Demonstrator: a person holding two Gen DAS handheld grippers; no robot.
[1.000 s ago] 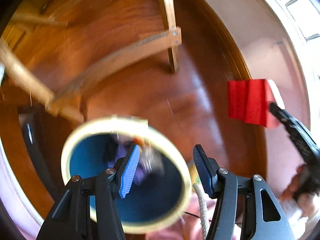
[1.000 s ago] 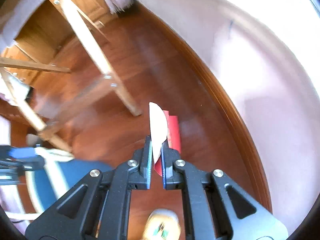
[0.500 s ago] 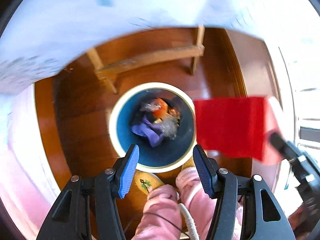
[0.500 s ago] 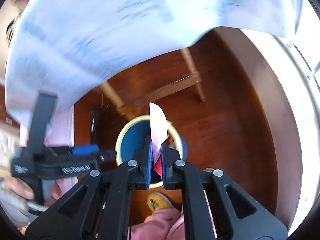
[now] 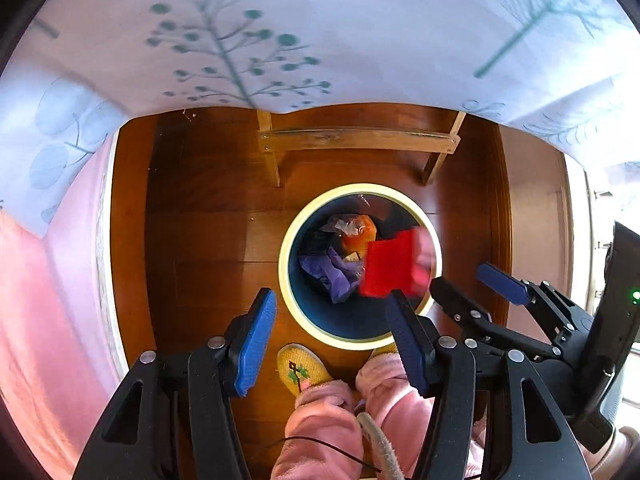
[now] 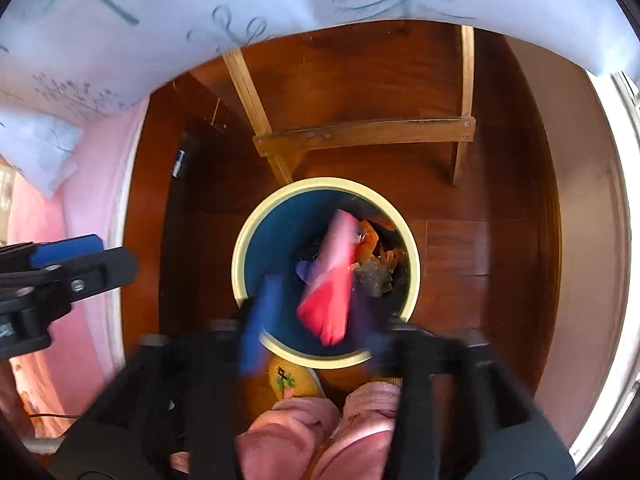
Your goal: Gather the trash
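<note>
Both grippers are pointed down at the round bin (image 5: pixel 360 268), a blue tub with a cream rim standing on the dark wooden floor (image 5: pixel 208 240). The red paper (image 5: pixel 390 268) is seen loose over the bin's mouth, blurred, touched by no pad. In the right wrist view the same red paper (image 6: pixel 332 276) shows a pale pink side and is caught within the ring of the bin (image 6: pixel 326 272).

The jaws of the right gripper (image 6: pixel 316 312) have just been opened and are now spread wide, their blue pads smeared by motion, with the paper lying between and beyond them but not pressed. From the left wrist view the right gripper (image 5: pixel 472 284) is seen just right of the bin, jaws apart. The left gripper (image 5: pixel 332 340) is held open too, nothing between its blue pads, and it is glimpsed at the left edge of the right wrist view, well left of the bin.

Inside the bin, crumpled purple paper (image 5: pixel 332 272), an orange item (image 5: pixel 358 238) and clear plastic wrap (image 6: pixel 374 274) are already piled. Just behind the bin a wooden table frame (image 5: pixel 356 140) is planted, its legs beside the rim, and a pale printed tablecloth (image 5: pixel 320 32) overhangs above it. Below the bin a yellow slipper (image 5: pixel 302 368) and pink fleece trouser legs (image 5: pixel 332 420) are crowded close to the rim. A pink wall (image 5: pixel 48 300) is seen left of the bin.
</note>
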